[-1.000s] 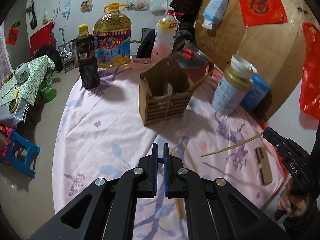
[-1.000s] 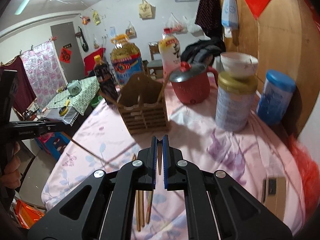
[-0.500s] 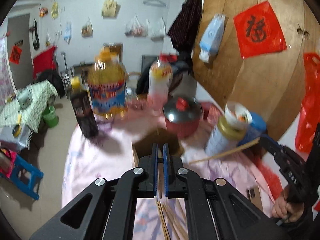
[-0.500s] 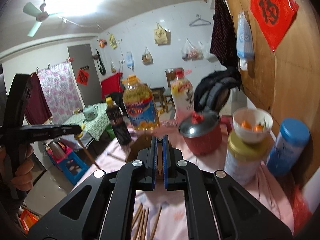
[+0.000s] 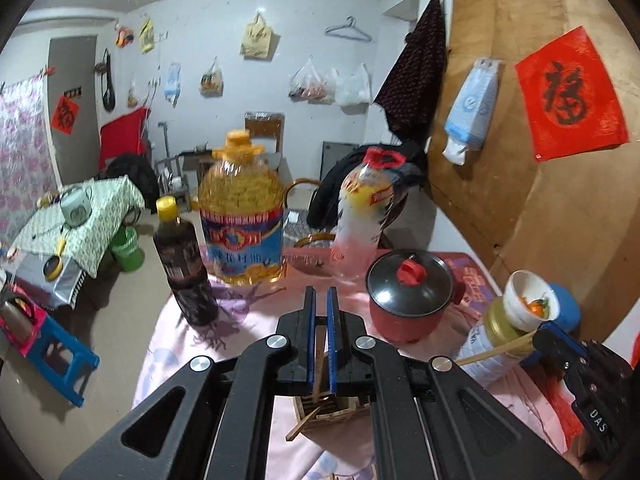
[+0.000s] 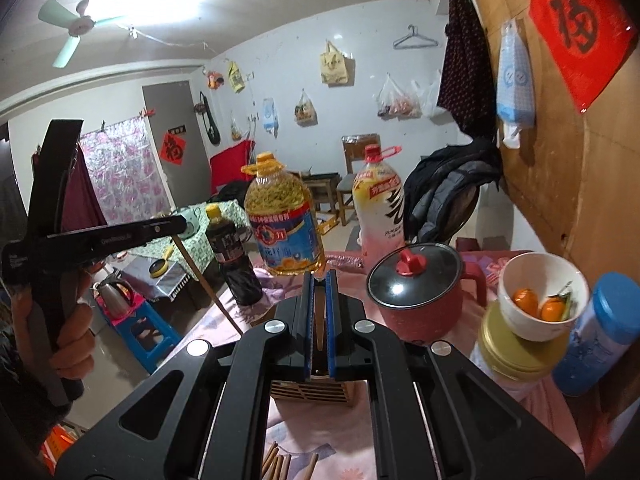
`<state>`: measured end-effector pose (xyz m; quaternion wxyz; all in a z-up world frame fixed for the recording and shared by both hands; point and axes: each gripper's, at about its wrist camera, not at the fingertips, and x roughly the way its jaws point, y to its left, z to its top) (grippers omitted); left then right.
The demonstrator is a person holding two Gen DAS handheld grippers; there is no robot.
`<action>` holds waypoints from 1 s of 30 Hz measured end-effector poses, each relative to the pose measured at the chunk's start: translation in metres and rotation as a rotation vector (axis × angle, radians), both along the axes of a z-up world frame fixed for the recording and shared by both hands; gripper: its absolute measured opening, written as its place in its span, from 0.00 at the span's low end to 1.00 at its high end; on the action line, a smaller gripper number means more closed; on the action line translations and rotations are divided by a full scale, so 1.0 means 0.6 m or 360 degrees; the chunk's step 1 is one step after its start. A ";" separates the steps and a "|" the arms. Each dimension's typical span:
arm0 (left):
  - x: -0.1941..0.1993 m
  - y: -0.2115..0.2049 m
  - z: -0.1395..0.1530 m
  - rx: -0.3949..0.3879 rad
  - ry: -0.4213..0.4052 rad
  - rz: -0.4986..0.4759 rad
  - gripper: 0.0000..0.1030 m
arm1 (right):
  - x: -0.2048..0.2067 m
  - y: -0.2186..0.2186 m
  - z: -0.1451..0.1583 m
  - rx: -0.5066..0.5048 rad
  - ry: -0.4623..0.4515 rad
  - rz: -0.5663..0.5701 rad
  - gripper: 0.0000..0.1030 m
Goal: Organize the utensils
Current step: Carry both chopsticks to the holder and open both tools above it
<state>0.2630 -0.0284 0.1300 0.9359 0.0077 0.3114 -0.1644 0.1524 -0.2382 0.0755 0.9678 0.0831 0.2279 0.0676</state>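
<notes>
Both claws rose with chopsticks above the holder (image 5: 332, 410).

Each camera sits on its own gripper and looks forward along the two fingers, raised above the pink-clothed surface (image 5: 248, 320) and facing the far white wall of the room. Both views share the oil bottle (image 5: 240, 216), the dark sauce bottle (image 6: 234, 256), the red pot (image 6: 420, 292) and the wooden utensil holder (image 6: 310, 390) close beneath the fingers. The left view catches the right gripper (image 5: 538, 340) at its right edge, and the right view catches the left gripper (image 6: 178, 224) at its left.
</notes>
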 end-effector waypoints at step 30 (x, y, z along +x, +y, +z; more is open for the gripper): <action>-0.166 0.184 -0.077 0.0136 0.0108 0.0269 0.92 | -0.167 0.070 -0.009 0.0088 -0.0045 -0.0255 0.78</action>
